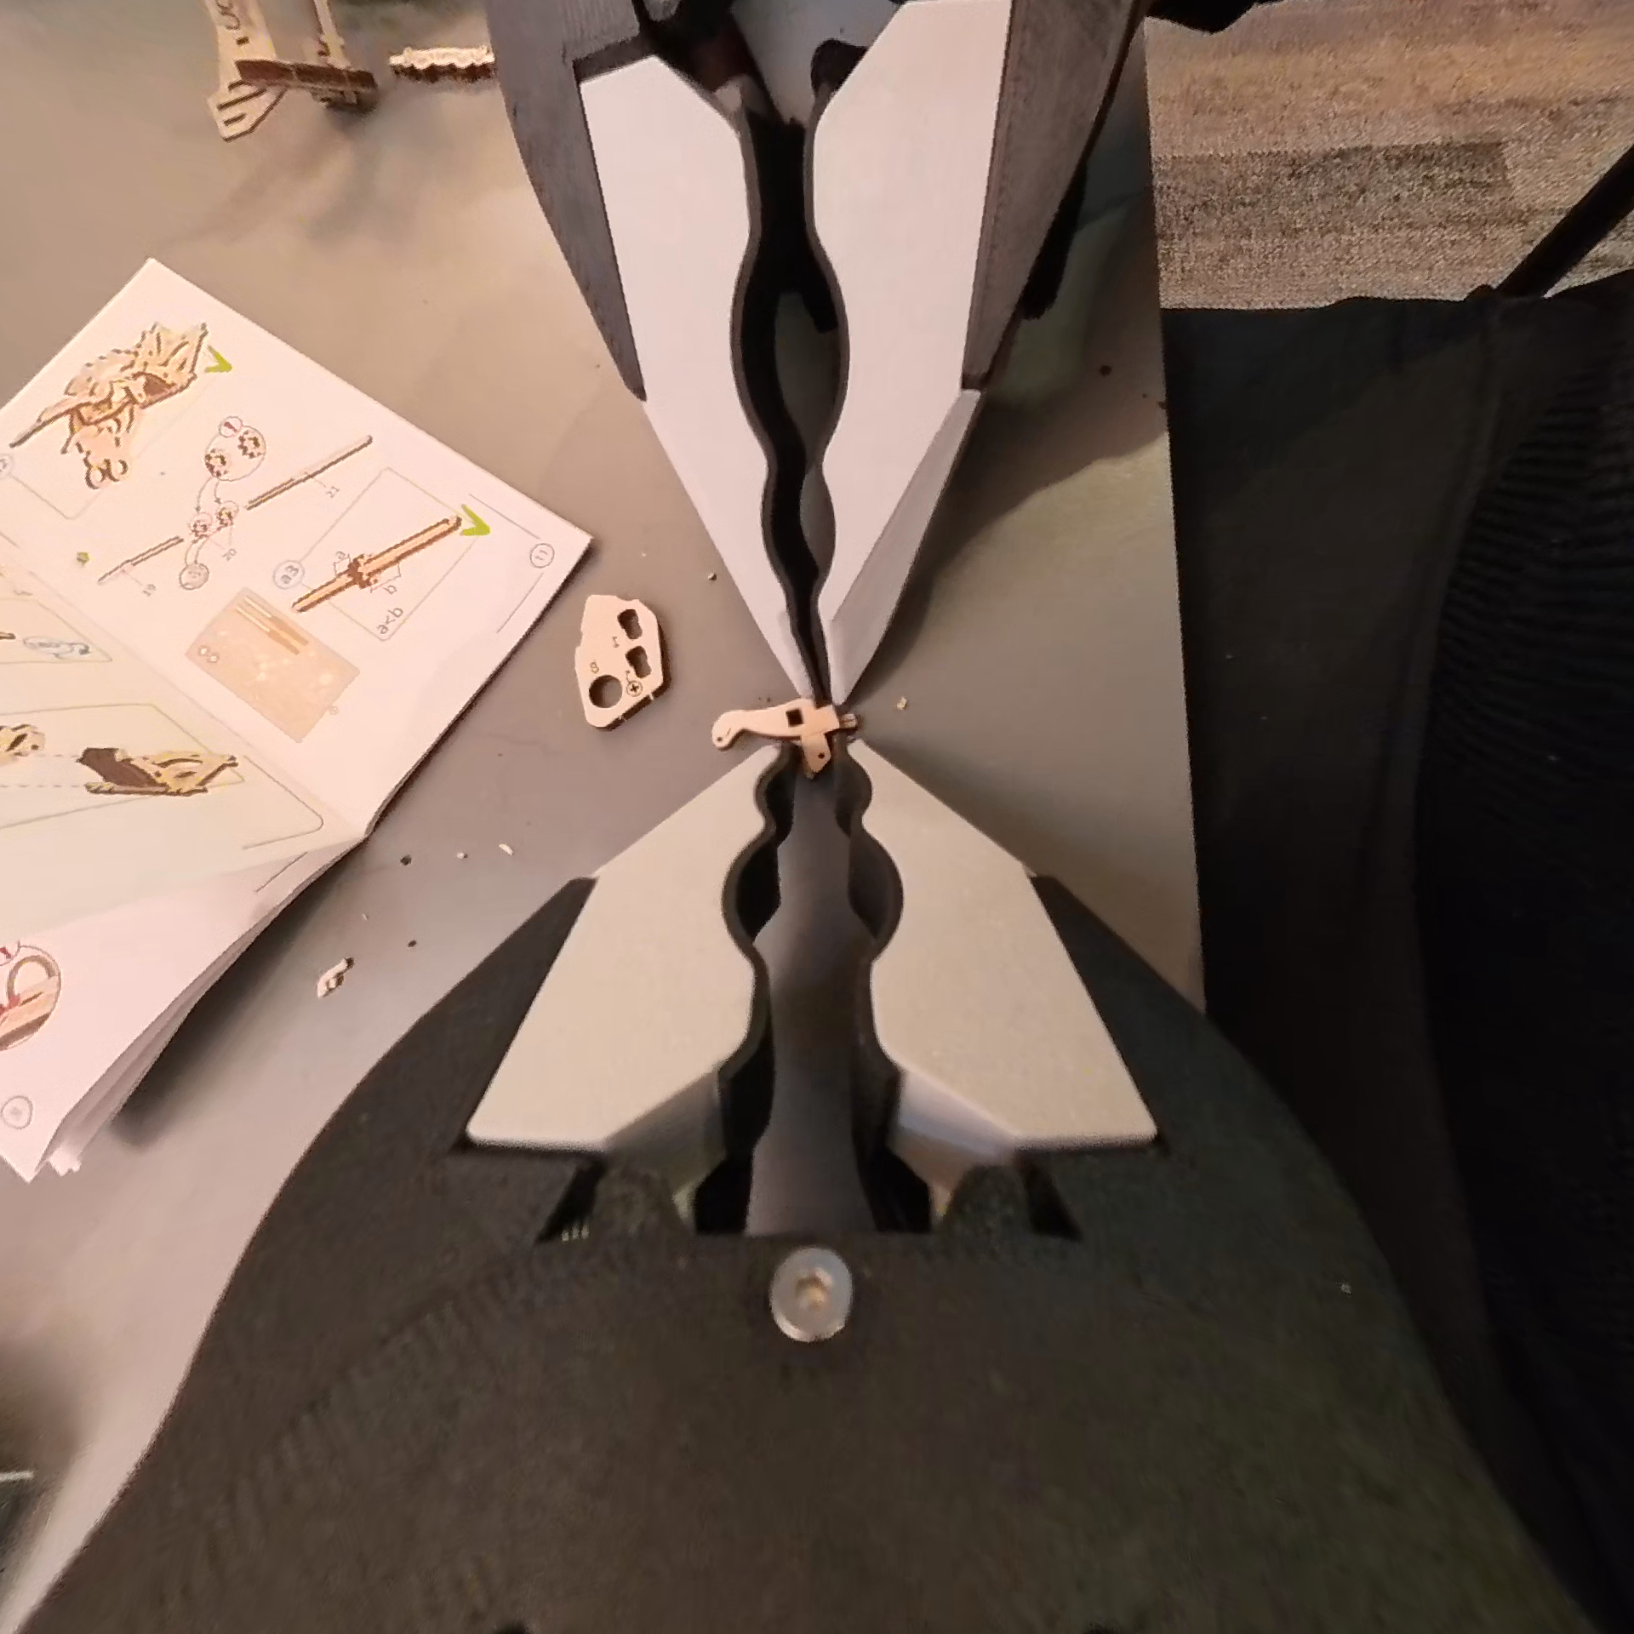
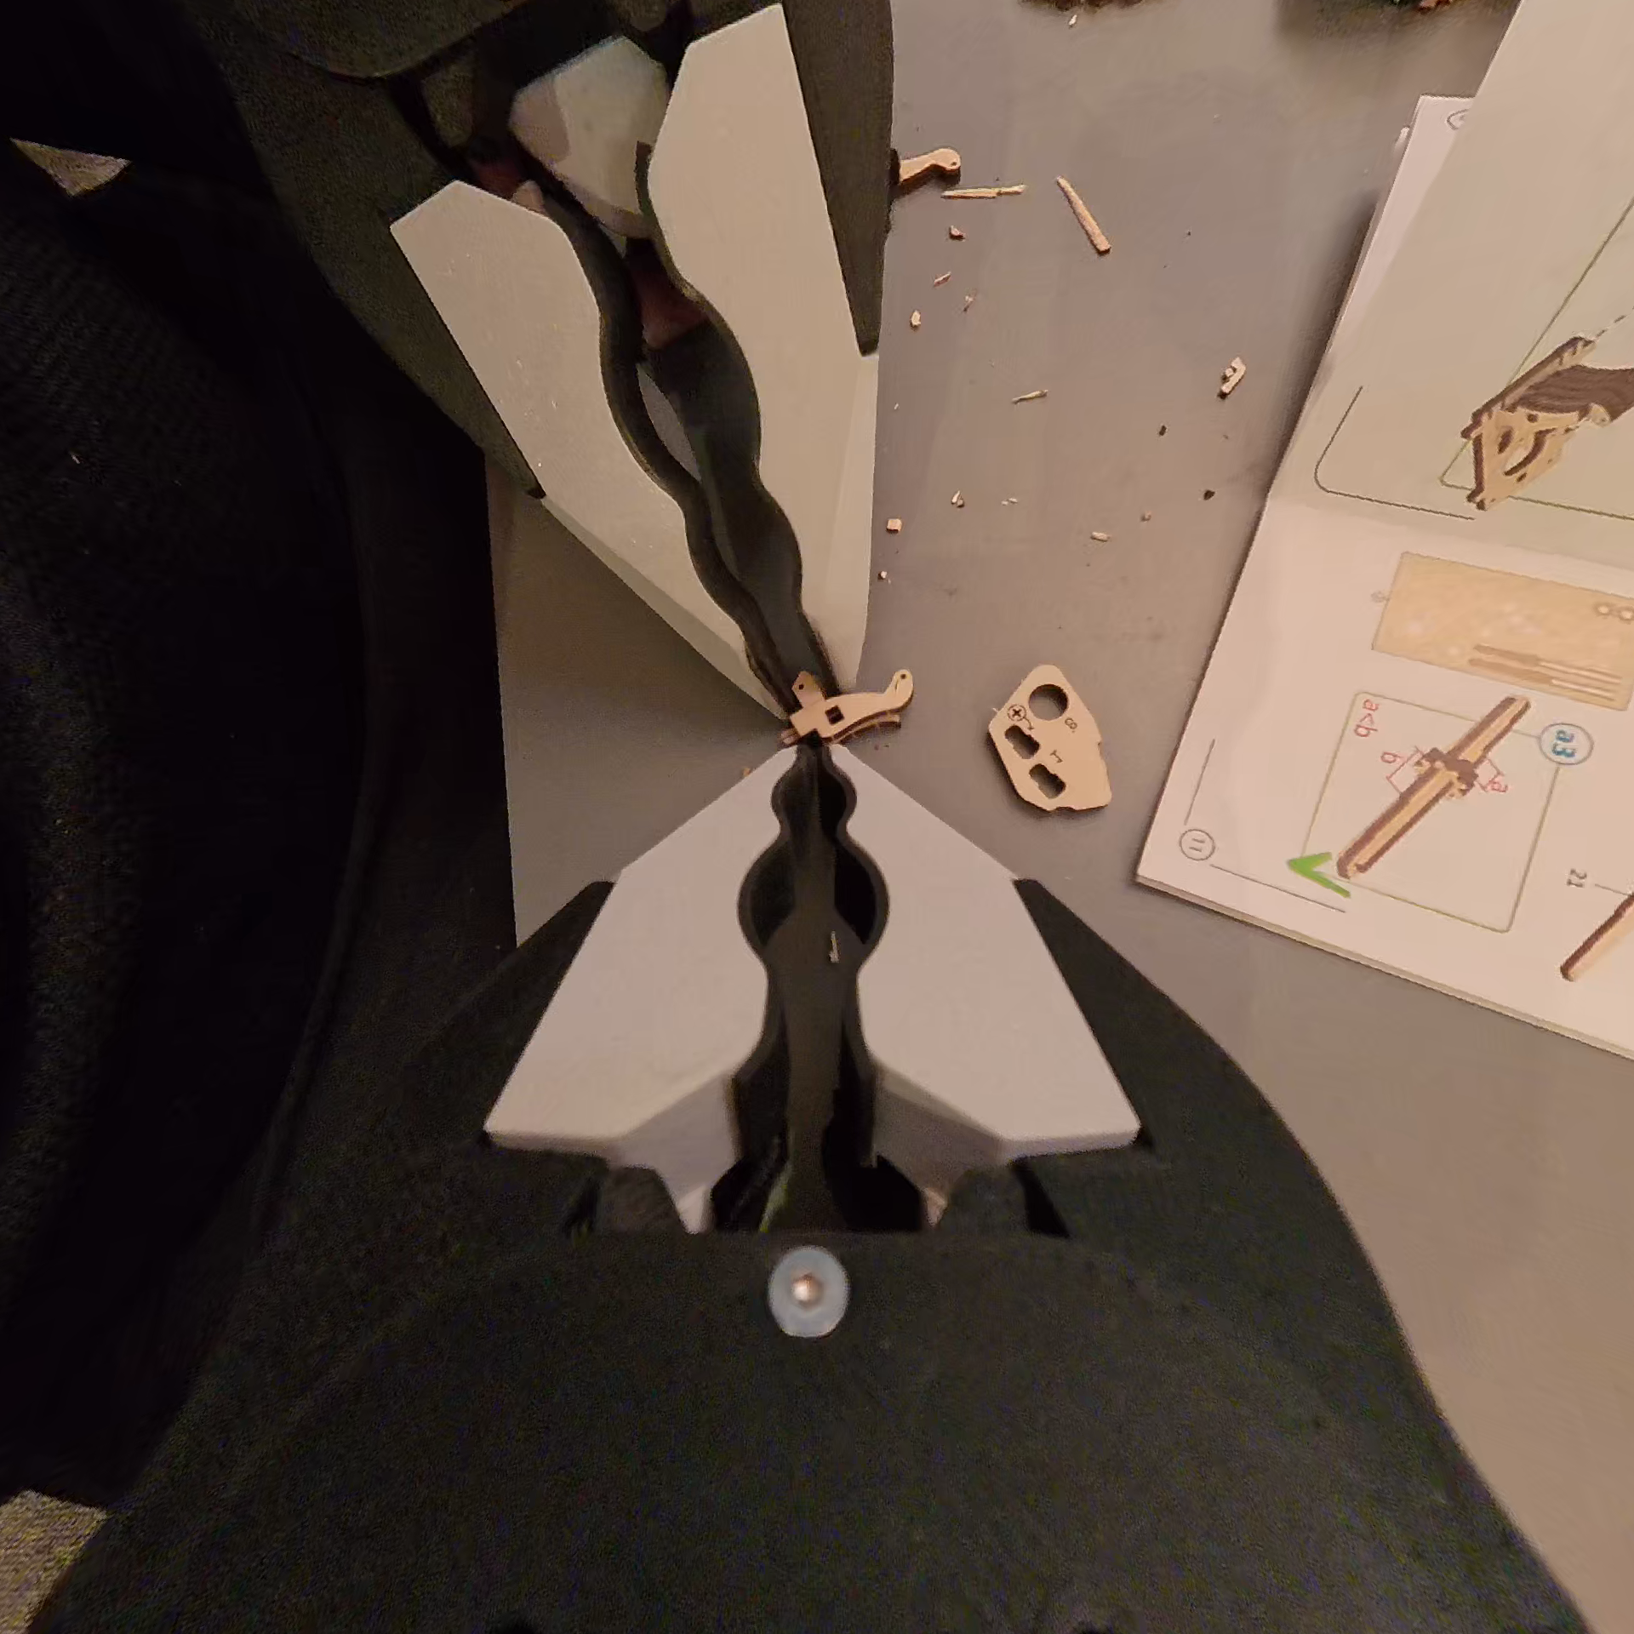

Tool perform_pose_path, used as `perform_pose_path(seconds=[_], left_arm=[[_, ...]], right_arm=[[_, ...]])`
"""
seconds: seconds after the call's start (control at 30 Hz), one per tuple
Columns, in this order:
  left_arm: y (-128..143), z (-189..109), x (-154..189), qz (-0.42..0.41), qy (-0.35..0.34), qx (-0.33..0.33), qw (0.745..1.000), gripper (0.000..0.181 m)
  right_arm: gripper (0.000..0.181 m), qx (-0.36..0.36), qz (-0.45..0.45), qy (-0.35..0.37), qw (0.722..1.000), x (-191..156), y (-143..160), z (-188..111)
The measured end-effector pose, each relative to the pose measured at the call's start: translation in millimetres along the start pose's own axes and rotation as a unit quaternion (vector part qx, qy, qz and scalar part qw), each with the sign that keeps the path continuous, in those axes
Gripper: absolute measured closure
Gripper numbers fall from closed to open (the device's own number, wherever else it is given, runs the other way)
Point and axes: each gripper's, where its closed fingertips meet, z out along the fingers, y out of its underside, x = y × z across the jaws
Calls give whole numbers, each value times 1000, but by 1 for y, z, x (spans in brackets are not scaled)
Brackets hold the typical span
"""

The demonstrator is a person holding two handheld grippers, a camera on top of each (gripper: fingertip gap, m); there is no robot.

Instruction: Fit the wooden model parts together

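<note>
My two grippers meet tip to tip above the grey table. My left gripper (image 1: pixel 812 771) is shut on a small wooden peg piece (image 1: pixel 818 753). My right gripper (image 2: pixel 809 752) is shut on the end of a small hooked wooden lever (image 2: pixel 856 710) with a square hole. The two parts touch and cross at the tips. In the left wrist view the right gripper (image 1: pixel 818 697) comes from the top, with the lever (image 1: pixel 760 725) pointing left. In the right wrist view the left gripper (image 2: pixel 796 698) comes from the top, holding the peg piece (image 2: pixel 807 686).
A flat wooden plate with holes (image 1: pixel 623 672) (image 2: pixel 1052 752) lies beside the tips. An open instruction booklet (image 1: pixel 221 619) (image 2: pixel 1459 707) lies farther off. A part-built wooden model (image 1: pixel 283 80) stands at the back. Wood scraps (image 2: pixel 1083 212) litter the table. A black chair (image 1: pixel 1415 796) borders the table edge. My two grippers' fingertips are within a few centimetres of each other.
</note>
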Motion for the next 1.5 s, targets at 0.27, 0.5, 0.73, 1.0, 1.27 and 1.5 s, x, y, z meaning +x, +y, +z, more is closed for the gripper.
perform_pose_path(seconds=[0.27,0.5,0.73,1.0,1.27,1.5], left_arm=[[0,0,1,6,10,-4,1000,176],[1,-1,2,9,9,-1,1000,175],[1,-1,3,18,6,-3,1000,177],[0,-1,4,23,0,-3,1000,177],[0,0,5,24,0,1,1000,177],[-1,0,5,25,-3,-1,1000,177]], right_arm=[[181,1,2,-1,1000,0,0,0],[181,3,3,0,1000,1,0,-1],[181,3,2,3,1000,2,-1,0],[181,3,-4,5,1000,1,-1,0],[181,3,-16,9,1000,1,-1,0],[179,-2,-37,15,999,-2,-1,0]])
